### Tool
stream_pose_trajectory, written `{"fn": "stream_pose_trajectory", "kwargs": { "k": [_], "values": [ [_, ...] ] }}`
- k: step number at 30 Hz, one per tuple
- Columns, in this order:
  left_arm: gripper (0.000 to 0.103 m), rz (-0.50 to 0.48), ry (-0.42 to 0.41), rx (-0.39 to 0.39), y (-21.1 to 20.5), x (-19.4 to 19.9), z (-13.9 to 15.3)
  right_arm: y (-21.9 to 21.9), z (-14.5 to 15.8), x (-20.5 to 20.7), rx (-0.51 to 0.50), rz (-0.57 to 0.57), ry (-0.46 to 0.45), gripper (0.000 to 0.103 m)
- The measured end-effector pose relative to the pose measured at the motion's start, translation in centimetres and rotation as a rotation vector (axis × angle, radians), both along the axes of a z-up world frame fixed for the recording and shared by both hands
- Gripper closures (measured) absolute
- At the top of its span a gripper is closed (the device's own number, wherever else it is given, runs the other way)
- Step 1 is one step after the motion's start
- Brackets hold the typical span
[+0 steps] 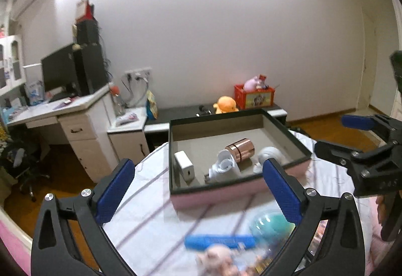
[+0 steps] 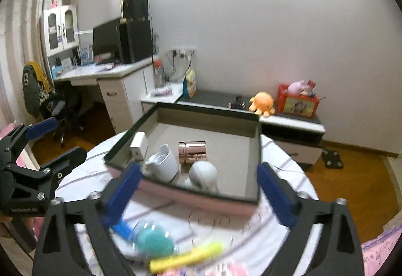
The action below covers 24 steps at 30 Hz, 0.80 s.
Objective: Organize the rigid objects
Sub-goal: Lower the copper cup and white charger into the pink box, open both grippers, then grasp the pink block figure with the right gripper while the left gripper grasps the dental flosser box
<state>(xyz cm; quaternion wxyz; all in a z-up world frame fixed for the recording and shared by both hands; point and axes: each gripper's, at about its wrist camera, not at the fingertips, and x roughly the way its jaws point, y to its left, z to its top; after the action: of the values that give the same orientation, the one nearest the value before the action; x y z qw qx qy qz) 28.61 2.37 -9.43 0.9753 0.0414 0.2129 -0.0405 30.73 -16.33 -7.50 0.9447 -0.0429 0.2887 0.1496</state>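
The round tabletop (image 2: 284,168), draped in a white cloth with purple stripes, carried everything. On its far part sat the shallow open pink cardboard box with a dark rim and grey floor (image 1: 226,196), which serves as the landmark here. Inside the box lay a shiny copper-coloured metal cylinder (image 1: 240,149) on its side near the middle, a white plastic pitcher (image 2: 162,166) tipped over towards the near wall, a pale grey rounded figure (image 2: 203,173) beside the pitcher, and a small white rectangular charger block (image 1: 184,168) at the box's left wall.

Outside the box, on the near side, loose things lay blurred: a teal ball in a clear dome (image 2: 154,240), a blue plastic bar (image 1: 219,242) with its long axis parallel to the box's near wall, and a yellow plastic stick (image 2: 186,257) lying likewise crosswise.

The left tongs (image 1: 198,193) were spread wide, holding nothing, directly above the blue bar and so probably nearer to it. The right tongs (image 2: 198,195) were equally parted and empty, with the yellow stick just below them.
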Motion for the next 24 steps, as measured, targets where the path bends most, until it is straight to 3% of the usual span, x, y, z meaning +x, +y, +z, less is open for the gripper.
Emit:
{"fn": "stream_pose_trajectory", "kwargs": {
  "k": [6, 10, 15, 18, 24],
  "values": [
    [0.0, 0.026, -0.071, -0.04, -1.6, -7.0, -0.3, -1.4, 0.8, -8.1, 0.017, -0.046, -0.113, 0.0],
    [0.0, 0.009, -0.062, -0.061, -2.6, -9.6, -1.0, -2.1, 0.1, -11.8, 0.006, -0.096, -0.159, 0.0],
    [0.0, 0.019, -0.066, -0.037, -3.8, -11.2, -1.7, -3.2, -0.9, -13.4, 0.026, -0.12, -0.13, 0.0],
    [0.0, 0.012, -0.037, -0.028, -4.8, -11.7, -3.1, -4.0, -1.7, -13.9, 0.031, -0.145, -0.112, 0.0],
    [0.0, 0.01, 0.108, -0.011, -6.9, -11.4, -8.1, -6.4, -4.1, -14.1, 0.037, -0.213, -0.05, 0.0]
  ]
}}
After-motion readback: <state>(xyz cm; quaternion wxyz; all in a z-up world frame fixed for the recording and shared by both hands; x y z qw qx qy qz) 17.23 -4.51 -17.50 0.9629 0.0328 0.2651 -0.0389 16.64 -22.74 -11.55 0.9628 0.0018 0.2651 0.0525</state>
